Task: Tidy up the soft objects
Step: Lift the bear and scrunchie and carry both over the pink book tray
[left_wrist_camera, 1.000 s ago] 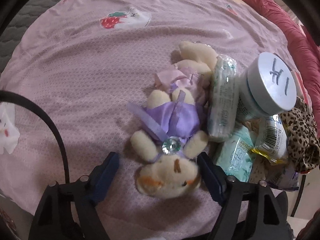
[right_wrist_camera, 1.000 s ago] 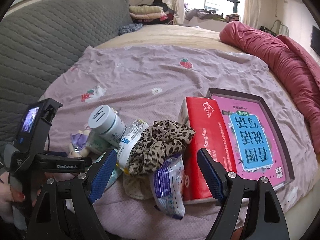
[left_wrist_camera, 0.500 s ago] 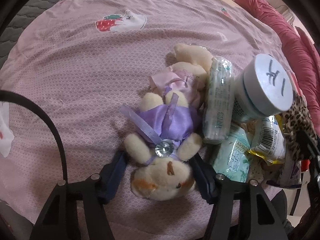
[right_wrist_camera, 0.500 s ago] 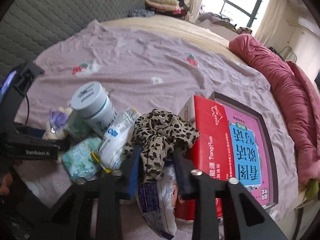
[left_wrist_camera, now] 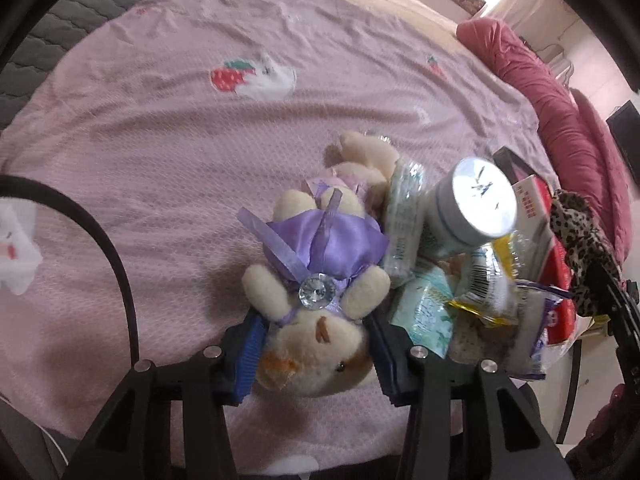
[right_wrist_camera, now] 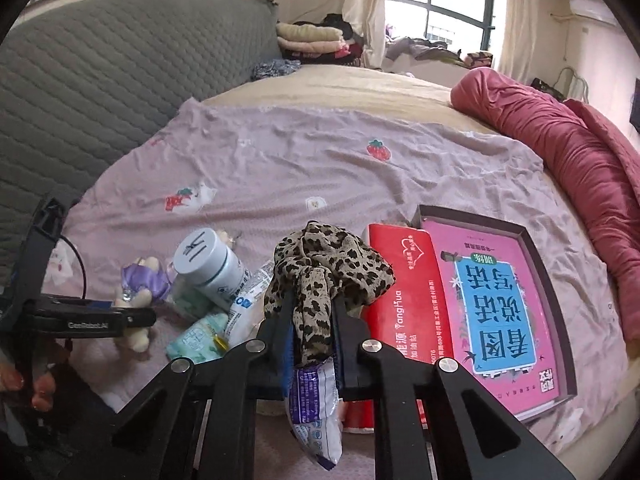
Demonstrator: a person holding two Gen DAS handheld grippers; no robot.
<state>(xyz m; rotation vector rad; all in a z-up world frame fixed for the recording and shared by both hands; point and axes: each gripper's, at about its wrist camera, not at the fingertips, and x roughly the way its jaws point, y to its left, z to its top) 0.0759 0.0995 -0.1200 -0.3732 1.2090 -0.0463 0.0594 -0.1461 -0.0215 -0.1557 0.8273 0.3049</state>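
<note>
Leopard cloth [right_wrist_camera: 316, 280] pinched in right hand-held gripper [right_wrist_camera: 312, 316].

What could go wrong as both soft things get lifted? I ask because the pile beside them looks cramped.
The right gripper is shut on the leopard-print cloth, which drapes over a purple snack packet; lifting may drag that along. The left gripper is closing on only the plush bear's head, so it could slip, and the white jar leaning nearby may topple.

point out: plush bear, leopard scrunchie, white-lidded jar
plush bear [left_wrist_camera: 320, 248], left wrist view, purple dress
leopard scrunchie [right_wrist_camera: 324, 264], right wrist view, fabric bunch above the gripper
white-lidded jar [right_wrist_camera: 200, 250], right wrist view, lid top
</note>
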